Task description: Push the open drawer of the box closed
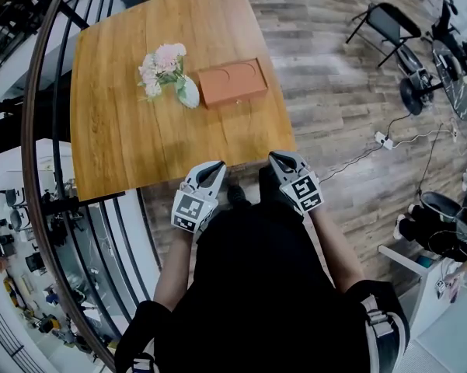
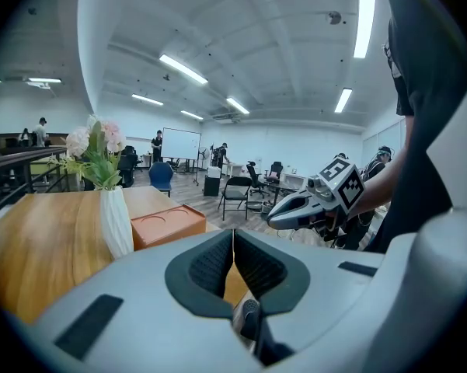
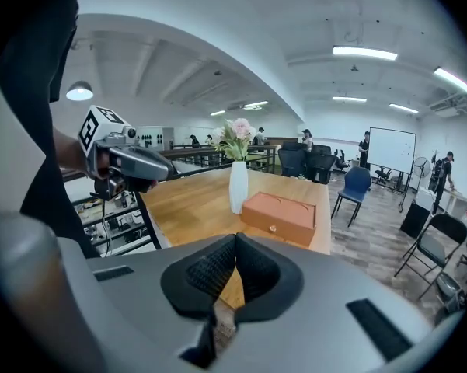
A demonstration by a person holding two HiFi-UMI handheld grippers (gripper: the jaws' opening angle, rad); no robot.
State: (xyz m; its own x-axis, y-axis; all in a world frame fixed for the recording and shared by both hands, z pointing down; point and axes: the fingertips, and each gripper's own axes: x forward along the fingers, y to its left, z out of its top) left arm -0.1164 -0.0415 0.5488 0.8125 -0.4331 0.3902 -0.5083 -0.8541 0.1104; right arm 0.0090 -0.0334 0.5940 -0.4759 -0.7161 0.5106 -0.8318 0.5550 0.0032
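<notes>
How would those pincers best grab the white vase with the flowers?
I'd take the vase by the upper part of its white body, just under the flowers, coming in level from the table's near edge. It stands upright and slim; the low box sits close on its right, and the blossoms spread above.

One wooden worktop carries one orange box and, at the box's nine o'clock, one white vase of pink flowers. Two tools sit at the worktop's six o'clock edge: the left tool and the right tool. One black folding chair stands at two o'clock.
</notes>
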